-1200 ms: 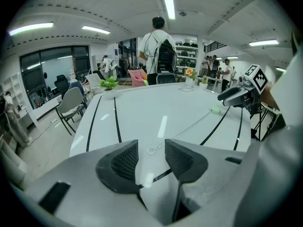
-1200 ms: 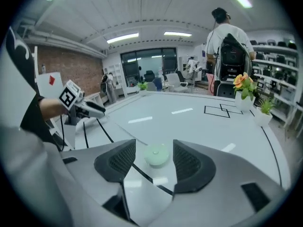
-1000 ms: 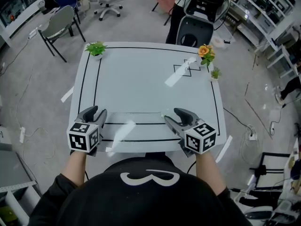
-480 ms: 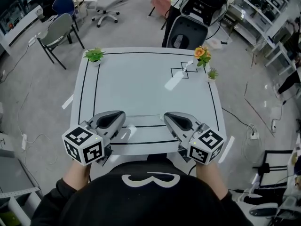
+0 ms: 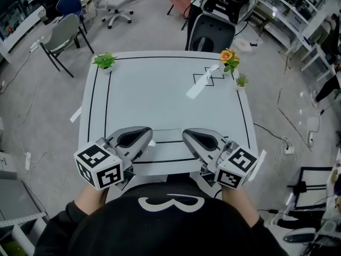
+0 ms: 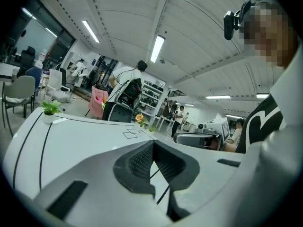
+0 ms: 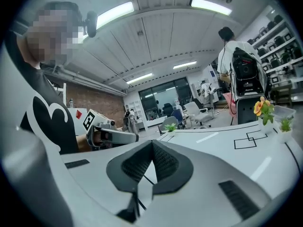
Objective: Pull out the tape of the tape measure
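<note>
No tape measure shows in any view. My left gripper [image 5: 147,136] hovers over the near edge of the white table [image 5: 160,95], pointing almost level across it. Its jaws have just been closing and now meet, shut with nothing between them [image 6: 152,144]. My right gripper [image 5: 186,137] hangs beside it, a short gap apart, also nearly level. Its jaws have just been closing too, and they stand shut and empty [image 7: 152,143]. Each gripper view shows the other gripper off to the side.
Black lines mark out the table, with a white tape strip [image 5: 201,83] near the back right. A small green plant [image 5: 104,61] stands at the far left corner, an orange flower [image 5: 229,57] and another small plant [image 5: 242,81] at the far right. Chairs [image 5: 64,33] stand beyond.
Both grippers have risen from the table's front edge and tipped up toward level. Their jaws went from open to shut. The left gripper also drew inward toward the right one.
</note>
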{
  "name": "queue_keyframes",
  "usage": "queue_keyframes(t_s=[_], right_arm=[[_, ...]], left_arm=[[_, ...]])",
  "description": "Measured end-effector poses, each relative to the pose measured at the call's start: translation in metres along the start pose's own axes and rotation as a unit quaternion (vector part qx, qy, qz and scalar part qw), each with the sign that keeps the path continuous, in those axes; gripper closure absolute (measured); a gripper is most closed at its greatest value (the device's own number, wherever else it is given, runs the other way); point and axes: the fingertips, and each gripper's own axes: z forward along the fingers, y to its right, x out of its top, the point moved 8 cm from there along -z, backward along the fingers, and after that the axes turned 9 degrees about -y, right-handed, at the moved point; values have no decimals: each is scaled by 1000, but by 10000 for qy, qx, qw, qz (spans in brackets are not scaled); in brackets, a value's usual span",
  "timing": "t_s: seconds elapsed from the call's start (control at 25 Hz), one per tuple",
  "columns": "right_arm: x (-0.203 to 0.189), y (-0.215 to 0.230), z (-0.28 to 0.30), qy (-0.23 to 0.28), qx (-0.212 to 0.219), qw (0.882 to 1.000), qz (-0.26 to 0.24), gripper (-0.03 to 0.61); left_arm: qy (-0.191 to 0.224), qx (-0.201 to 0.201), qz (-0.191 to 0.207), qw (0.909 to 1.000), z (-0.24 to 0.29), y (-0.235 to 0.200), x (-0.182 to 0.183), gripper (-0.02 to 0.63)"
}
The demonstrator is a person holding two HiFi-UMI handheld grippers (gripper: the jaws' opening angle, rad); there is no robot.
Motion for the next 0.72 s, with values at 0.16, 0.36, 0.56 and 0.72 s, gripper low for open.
queue_keyframes(t_s=[0.16,0.36,0.56,0.72], right_arm=[[-1,4,1,-51,-210,9998,-36,575],[0,8,-9,-83,-437,9990,11,575],[-3,13,-20,-75,-625,9980,45,575],[-6,19,-23,-65,-688,9976,90,575]], left_arm=[[56,-183,-99,9998,3,-1,2,606],[-35,-265,-4,9996,11,2,5,606],[-113,-284,57,9995,18,4,7,606],[-196,-252,96,9994,22,3,5,606]])
